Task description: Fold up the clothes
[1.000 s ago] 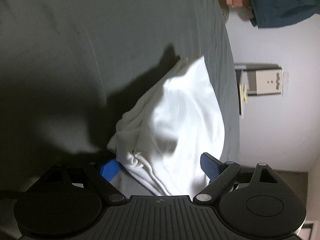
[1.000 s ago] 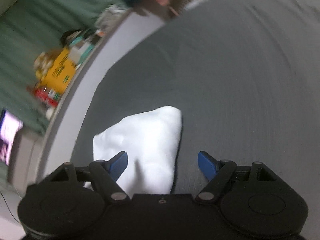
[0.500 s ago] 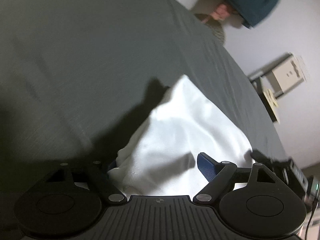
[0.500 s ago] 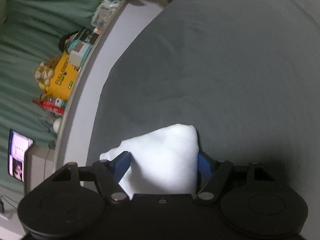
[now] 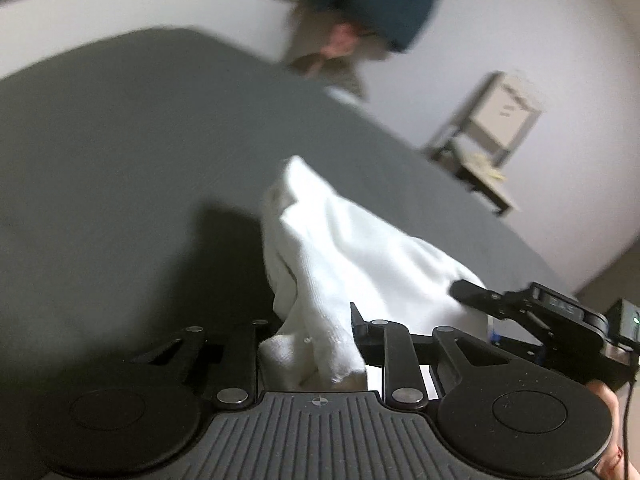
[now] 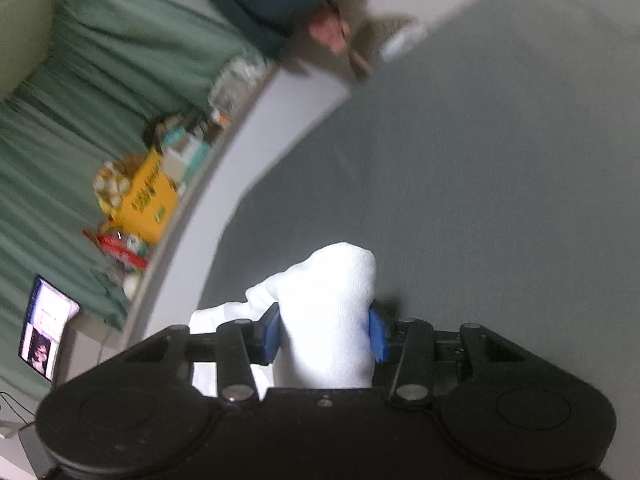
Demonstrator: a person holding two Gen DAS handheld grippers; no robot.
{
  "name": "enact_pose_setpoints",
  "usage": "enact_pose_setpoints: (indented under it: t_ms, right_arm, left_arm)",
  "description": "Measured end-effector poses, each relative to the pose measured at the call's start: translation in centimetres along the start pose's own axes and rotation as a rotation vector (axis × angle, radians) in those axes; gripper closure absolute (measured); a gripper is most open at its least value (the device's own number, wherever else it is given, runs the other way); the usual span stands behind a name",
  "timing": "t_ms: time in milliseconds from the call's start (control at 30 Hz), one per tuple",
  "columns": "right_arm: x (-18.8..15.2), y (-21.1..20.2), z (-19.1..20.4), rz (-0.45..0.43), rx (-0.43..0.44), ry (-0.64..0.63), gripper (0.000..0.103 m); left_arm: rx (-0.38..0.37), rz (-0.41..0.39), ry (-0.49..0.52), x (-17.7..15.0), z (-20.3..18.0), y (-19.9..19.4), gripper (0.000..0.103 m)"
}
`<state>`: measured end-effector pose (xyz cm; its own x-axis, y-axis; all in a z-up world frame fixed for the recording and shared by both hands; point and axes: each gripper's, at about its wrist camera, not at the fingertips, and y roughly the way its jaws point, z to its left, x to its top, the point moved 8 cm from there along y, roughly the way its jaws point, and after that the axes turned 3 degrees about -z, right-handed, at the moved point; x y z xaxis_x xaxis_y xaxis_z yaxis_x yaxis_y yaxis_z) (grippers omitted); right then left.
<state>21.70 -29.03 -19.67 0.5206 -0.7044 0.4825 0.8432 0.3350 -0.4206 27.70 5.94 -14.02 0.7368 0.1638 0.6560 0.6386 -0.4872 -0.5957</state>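
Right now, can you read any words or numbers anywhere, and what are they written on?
Yellow box: dark print along its side, too blurred to read.
Black device behind the white garment: faint raised characters, too blurred to read.
Screen: a picture and some lines, too small to read.
Nothing else carries any writing I can see.

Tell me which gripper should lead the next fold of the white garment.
Probably neither alone: the left gripper and right gripper each have jaws shut on a bunch of the white garment. If one leads, right: its corner shows cleanly between the jaws.
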Motion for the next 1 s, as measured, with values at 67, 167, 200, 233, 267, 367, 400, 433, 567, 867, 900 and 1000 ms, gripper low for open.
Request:
enact_pose_setpoints:
  t_ms: [67,167,200,233,267,367,400,433,567,867,900,1000]
  right_arm:
    - [3.4,-3.3,-1.5,-0.047,-0.029,-0.016,0.061]
    - [8.7,-8.5,-5.0,-0.095,-0.112,-0.047,0.061]
    - [10.3,-10.2,-6.4,-0.109,-0.148,-0.057,0.061]
    - [12.0,-11.8,-7.8,-0.123,-0.185,-0.067,0.061]
    - [13.6,-13.4,-9.2,-0.136,-0.221,-0.073,0.061]
    - [17.9,-17.1,-13.9,-0.162,-0.327,-0.058,0.06]
    - [18.9,-17.9,-15.4,-0.168,-0.346,-0.045,0.06]
    - [19.9,-18.5,-17.0,-0.171,-0.364,-0.027,0.06]
    - [21.6,-18.7,-23.2,-0.15,-0.419,0.02,0.06]
    - [19.7,-17.6,-28.6,-0.171,-0.386,0.13,0.037]
    - [19.6,-18.0,-28.4,-0.164,-0.408,0.117,0.034]
    - [19.7,-19.8,-27.3,-0.133,-0.508,0.073,0.03]
  left_arm:
    - [-0.058,-0.012,0.052,0.9,-4.0,0.7,0.079]
    - [-0.144,-0.017,0.102,1.1,-10.4,2.7,0.079]
    - [-0.171,-0.012,0.103,0.6,-12.7,3.9,0.078]
    - [-0.199,-0.006,0.104,0.1,-15.0,5.1,0.078]
    - [-0.226,-0.001,0.105,-0.4,-17.4,6.3,0.078]
    - [-0.308,0.016,0.106,-2.0,-24.3,9.8,0.078]
    - [-0.324,0.027,0.094,-2.9,-26.2,11.2,0.078]
    - [-0.331,0.036,0.091,-3.7,-27.9,12.4,0.078]
    - [-0.322,0.07,0.089,-6.7,-32.7,15.9,0.078]
    - [-0.264,0.107,0.141,-9.7,-31.0,16.7,0.058]
    - [-0.269,0.11,0.154,-9.9,-30.5,16.4,0.057]
    - [-0.293,0.13,0.2,-9.9,-29.6,15.0,0.049]
